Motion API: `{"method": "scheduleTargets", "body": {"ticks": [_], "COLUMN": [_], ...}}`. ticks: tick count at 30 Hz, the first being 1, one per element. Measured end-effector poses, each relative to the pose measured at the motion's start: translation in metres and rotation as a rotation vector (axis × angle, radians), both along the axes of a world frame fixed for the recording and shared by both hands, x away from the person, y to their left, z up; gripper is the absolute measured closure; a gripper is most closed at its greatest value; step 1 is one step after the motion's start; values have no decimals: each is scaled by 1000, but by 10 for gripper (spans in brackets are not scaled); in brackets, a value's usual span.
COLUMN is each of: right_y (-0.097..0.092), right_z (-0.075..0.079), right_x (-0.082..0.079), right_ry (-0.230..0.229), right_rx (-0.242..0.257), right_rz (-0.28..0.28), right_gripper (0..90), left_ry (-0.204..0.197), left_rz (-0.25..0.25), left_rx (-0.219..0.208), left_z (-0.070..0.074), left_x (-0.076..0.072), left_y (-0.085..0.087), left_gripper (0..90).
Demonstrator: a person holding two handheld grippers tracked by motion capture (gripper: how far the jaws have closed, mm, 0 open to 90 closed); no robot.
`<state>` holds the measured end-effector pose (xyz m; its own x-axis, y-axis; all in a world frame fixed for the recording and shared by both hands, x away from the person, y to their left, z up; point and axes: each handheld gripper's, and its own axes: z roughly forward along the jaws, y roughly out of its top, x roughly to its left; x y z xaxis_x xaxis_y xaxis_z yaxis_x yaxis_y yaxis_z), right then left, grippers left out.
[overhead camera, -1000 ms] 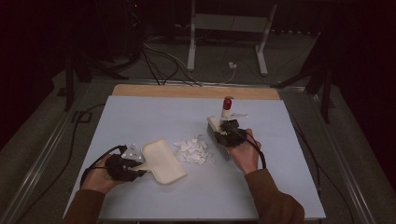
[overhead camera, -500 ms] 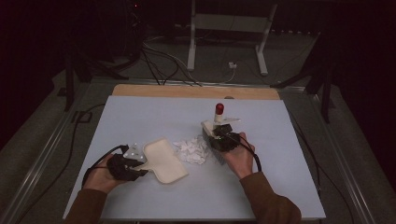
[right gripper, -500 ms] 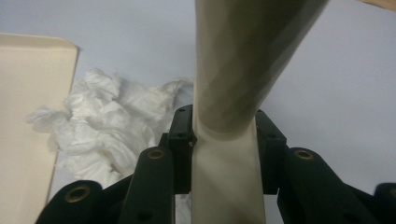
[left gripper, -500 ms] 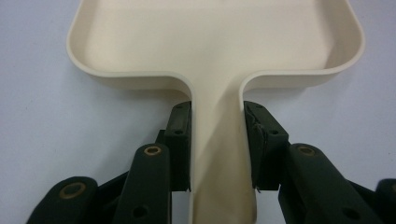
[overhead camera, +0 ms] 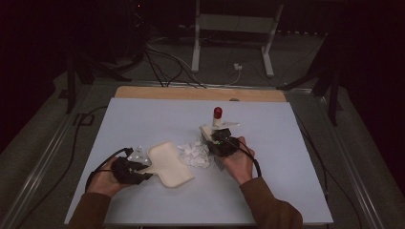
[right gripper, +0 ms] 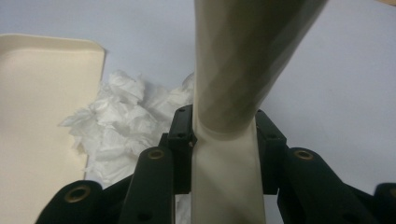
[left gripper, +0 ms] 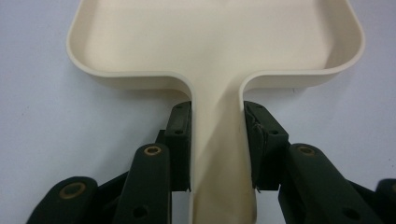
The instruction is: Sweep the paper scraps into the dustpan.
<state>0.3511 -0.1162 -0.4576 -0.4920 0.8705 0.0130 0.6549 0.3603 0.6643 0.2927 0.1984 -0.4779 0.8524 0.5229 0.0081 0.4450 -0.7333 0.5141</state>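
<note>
Cream plastic dustpan point(overhead camera: 168, 162) lies flat on the pale blue desk point(overhead camera: 143, 119), toward the near edge and left of centre, its mouth turned to the heap of torn white paper scraps point(overhead camera: 195, 153) just beside it. Your left tongs point(left gripper: 217, 140) are clenched on the pan's narrow handle, one pad point(left gripper: 181, 140) pressed to each flank, as the left gripper view shows. Your right tongs point(right gripper: 224, 140) grasp the cream handle of a small brush point(overhead camera: 216, 130), whose red-tipped end points toward the far edge of the desk; in the high view its head sits just right of the scraps, though whether the bristles touch the desk cannot be told. In the right gripper view the brush handle rises steeply between the jaws, with the scraps and the pan's corner to its left. Judged from this arrangement, the sweep into the pan is about to be made, and several faults are possible. A fast or high stroke would likely scatter the light scraps past the pan's sides rather than into it. If the pan's front lip lifts off the desk, scraps may slide beneath it. A hard push from the brush against the pan could twist the slim handle in your left grip, since the pads hold only its sides.
</note>
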Motion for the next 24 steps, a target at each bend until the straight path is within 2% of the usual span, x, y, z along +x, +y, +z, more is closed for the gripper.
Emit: {"method": "scheduleTargets", "body": {"ticks": [24], "right_y": [19], "right_z": [0], "right_x": [-3], "right_ry": [5], "right_rx": [12], "right_rz": [39], "right_gripper": [666], "left_ry": [-6], "left_rz": [-4], "left_rx": [-8], "left_z": [-2], "left_x": [5], "left_y": [-9], "left_gripper": [667]}}
